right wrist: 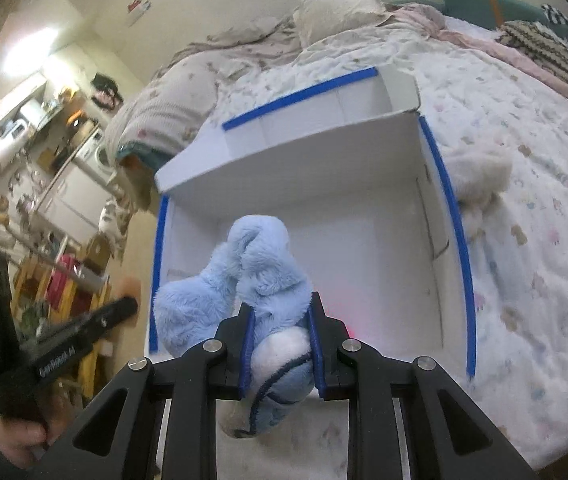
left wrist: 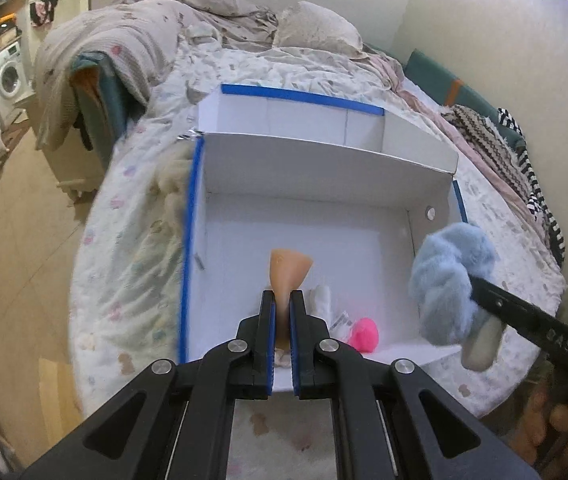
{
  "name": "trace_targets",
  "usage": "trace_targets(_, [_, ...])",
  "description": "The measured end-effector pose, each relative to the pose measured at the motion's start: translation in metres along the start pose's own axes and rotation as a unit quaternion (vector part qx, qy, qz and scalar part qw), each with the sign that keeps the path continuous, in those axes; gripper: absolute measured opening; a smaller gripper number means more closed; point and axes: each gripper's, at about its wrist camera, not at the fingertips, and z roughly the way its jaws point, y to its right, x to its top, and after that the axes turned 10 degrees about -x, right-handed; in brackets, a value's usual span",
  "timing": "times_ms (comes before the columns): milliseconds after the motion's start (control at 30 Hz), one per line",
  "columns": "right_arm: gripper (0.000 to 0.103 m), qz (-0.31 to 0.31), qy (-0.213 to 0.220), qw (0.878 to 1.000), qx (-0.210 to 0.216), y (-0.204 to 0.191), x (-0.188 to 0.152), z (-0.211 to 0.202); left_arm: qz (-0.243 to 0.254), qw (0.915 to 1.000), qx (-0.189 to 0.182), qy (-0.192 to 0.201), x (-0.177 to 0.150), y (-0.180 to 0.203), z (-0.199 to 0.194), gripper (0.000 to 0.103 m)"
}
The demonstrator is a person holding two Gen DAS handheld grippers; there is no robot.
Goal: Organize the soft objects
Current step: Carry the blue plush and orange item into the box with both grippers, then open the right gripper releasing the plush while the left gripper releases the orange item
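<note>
Grippers are both working above a white cardboard box [left wrist: 308, 184] that is sitting open on a bed [left wrist: 132, 248] covered with a patterned quilt. The left gripper [left wrist: 282, 300] is clenching a peach-coloured soft piece [left wrist: 290, 270] between its blue-padded jaws, holding it over the box floor. Below it, a white soft item [left wrist: 322, 300] and a bright pink one [left wrist: 364, 334] are lying inside the box near the front wall. The right gripper [right wrist: 282, 308] is grasping a fluffy light-blue plush toy [right wrist: 244, 280], with the jaws pressing on its sides, and is holding it over the near edge of the box. A cream plush toy [right wrist: 480, 176] is lying on the quilt, touching the outside of one blue-taped box wall. Pillows [left wrist: 316, 28] and crumpled bedding are lying at the far end of the bed.
</note>
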Motion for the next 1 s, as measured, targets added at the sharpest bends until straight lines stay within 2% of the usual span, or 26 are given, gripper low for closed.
trace_targets(100, [0.025, 0.041, 0.015, 0.999, 0.020, 0.018, 0.003, 0.016, -0.004, 0.9994, -0.030, -0.015, 0.005, 0.000, 0.022, 0.006])
trace_targets(233, [0.025, 0.069, -0.003, 0.998, 0.011, 0.035, -0.001, 0.042, 0.000, 0.9995, -0.026, -0.020, 0.005, -0.002, 0.050, 0.006])
trace_targets(633, [0.025, 0.041, -0.062, 0.996, -0.051, 0.028, -0.005, 0.095, -0.011, 0.9971, -0.010, -0.074, -0.011, -0.008, 0.111, 0.006])
trace_targets(800, [0.026, 0.047, -0.086, 0.994, -0.054, 0.031, -0.009, 0.108, -0.020, 0.9945, -0.014, -0.101, -0.016, -0.006, 0.127, 0.007])
trace_targets(867, [0.026, 0.048, -0.090, 0.993, -0.057, 0.032, -0.013, 0.109, -0.022, 0.9939, -0.013, -0.107, -0.016, -0.004, 0.130, 0.013])
trace_targets(900, [0.026, 0.048, -0.091, 0.993, -0.058, 0.033, -0.013, 0.110, -0.018, 0.9939, -0.009, -0.108, -0.016, -0.003, 0.131, 0.022])
trace_targets(933, [0.026, 0.048, -0.091, 0.993, -0.058, 0.034, -0.013, 0.110, -0.016, 0.9938, -0.005, -0.110, -0.016, -0.001, 0.133, 0.026])
trace_targets(1000, [0.027, 0.053, -0.092, 0.993, -0.057, 0.037, -0.014, 0.110, -0.016, 0.9937, 0.000, -0.111, -0.016, 0.000, 0.133, 0.027])
